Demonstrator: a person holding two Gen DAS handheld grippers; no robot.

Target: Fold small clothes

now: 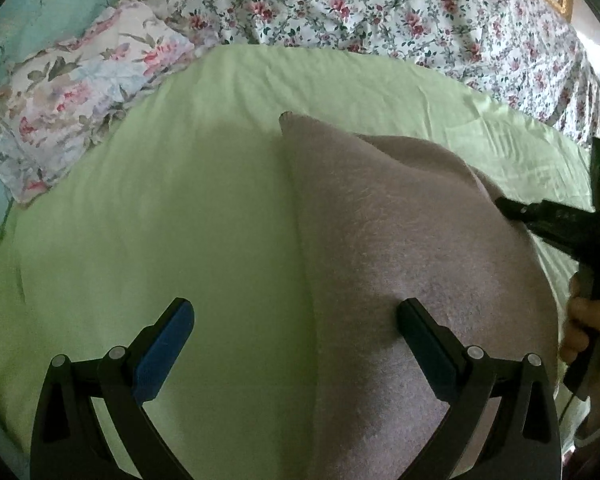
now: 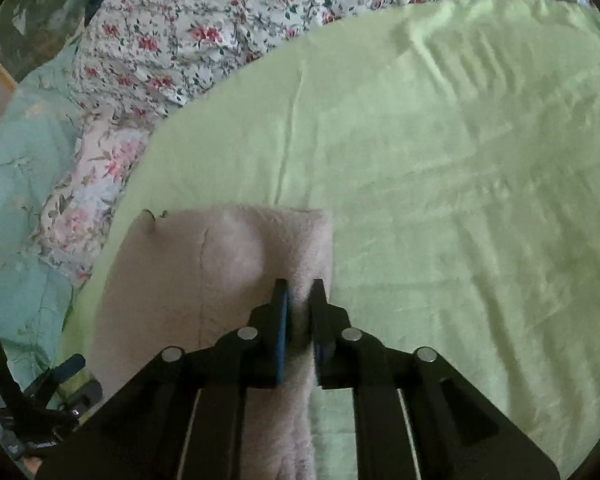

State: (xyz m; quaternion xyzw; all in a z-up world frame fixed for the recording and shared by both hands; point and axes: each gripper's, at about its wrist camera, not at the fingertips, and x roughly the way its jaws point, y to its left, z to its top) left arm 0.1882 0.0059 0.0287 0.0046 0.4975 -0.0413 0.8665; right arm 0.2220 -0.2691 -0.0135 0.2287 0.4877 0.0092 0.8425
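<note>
Right gripper (image 2: 299, 292) has its jaws nearly closed, pinching the right edge of the pink fleece garment (image 2: 204, 280); cloth sits bunched between the blue pads. Left gripper (image 1: 296, 320) is wide open, empty, hovering over the garment's left edge: one finger above the green sheet (image 1: 160, 200), the other above the fleece. Garment lies flat on the sheet, near side of the bed, already doubled by the look of it.

Judgement: step in hand is grabbing both edges for the next fold. Left needs to drop and pinch the left edge at the same depth as right, then lift both together and carry evenly so the fold line stays straight. Grab fleece only; the sheet underneath is loose and easy to snag.

Surroundings: floral pillow (image 1: 80, 92) far left, floral quilt (image 1: 380, 12) along the far side, both well apart from the garment. Nothing blocks the fold path.
</note>
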